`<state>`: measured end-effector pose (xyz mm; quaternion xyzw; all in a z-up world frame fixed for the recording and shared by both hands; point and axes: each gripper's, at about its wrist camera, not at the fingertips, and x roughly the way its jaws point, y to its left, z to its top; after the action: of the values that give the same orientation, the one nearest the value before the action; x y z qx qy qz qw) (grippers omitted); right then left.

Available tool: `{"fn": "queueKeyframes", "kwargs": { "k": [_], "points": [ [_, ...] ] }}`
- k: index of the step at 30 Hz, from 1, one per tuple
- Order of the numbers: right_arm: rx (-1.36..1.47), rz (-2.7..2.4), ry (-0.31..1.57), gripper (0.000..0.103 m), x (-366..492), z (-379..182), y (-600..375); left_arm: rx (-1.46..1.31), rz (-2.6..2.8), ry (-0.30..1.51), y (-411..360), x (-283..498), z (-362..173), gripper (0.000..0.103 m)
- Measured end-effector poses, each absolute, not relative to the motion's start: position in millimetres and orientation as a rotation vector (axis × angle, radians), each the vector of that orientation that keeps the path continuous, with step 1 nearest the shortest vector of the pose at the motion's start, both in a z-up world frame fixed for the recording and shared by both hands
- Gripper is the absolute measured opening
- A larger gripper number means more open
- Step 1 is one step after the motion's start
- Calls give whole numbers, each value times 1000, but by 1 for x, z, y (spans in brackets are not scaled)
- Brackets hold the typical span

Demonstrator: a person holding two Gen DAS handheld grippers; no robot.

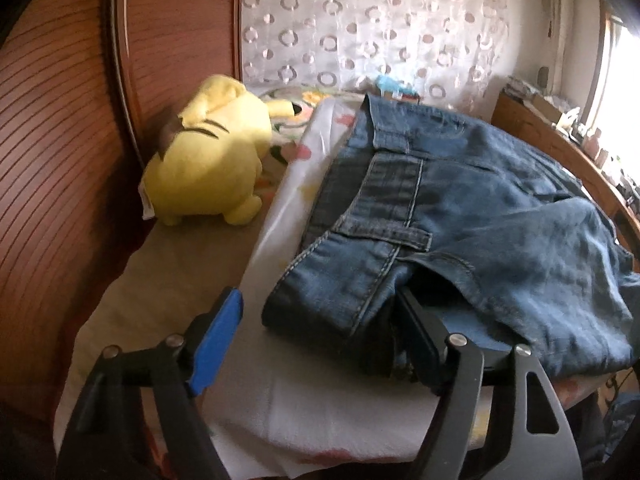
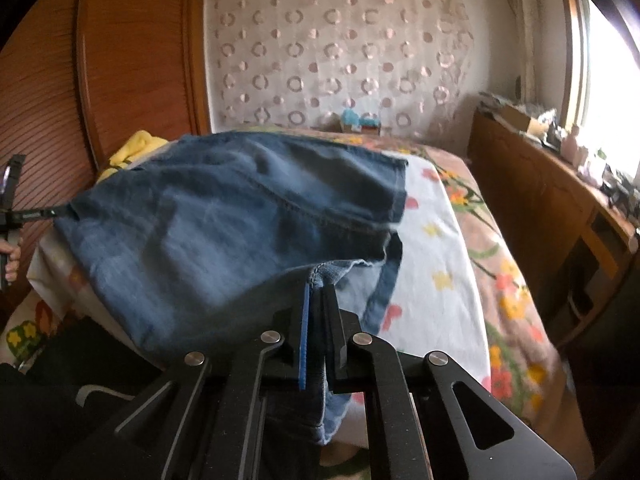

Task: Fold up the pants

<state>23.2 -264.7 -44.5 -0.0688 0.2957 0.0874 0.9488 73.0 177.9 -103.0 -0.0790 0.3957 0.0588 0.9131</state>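
Blue denim pants [image 1: 440,208] lie on a white floral sheet [image 1: 280,392] on the bed, waistband end toward the left gripper. My left gripper [image 1: 320,316] is open; its blue left finger [image 1: 216,340] sits beside the fabric and its right finger is pushed into a fold of the denim. In the right wrist view the pants [image 2: 224,224] are lifted and draped. My right gripper [image 2: 318,308] is shut on a hem edge of the pants, raised above the sheet [image 2: 432,264]. The left gripper [image 2: 12,208] shows at the far left edge.
A yellow plush toy [image 1: 208,152] lies on the bed by the wooden headboard [image 1: 52,120]. A patterned curtain [image 1: 380,28] hangs behind. A wooden shelf [image 2: 540,184] with clutter runs along the right under a bright window. A floral blanket [image 2: 508,292] covers the bed's right side.
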Motion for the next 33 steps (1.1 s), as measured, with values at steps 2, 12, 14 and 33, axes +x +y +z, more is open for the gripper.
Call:
{"fn": "queueKeyframes", "kwargs": {
  "k": [2,12,14,33],
  "points": [
    [-147,187,599,3,27,-43,-262,-175,109,835,179,75,-107,76],
    [-138,193,608,3,35,-45,-263,-199,52,786,174,67,-98,34],
    [-136,193,603,3,35,-43,-266,-192,44,762,170,66,-89,23],
    [-197,164,473,2,57,15,-276,-131,25,557,154,78,-5,9]
  ]
}}
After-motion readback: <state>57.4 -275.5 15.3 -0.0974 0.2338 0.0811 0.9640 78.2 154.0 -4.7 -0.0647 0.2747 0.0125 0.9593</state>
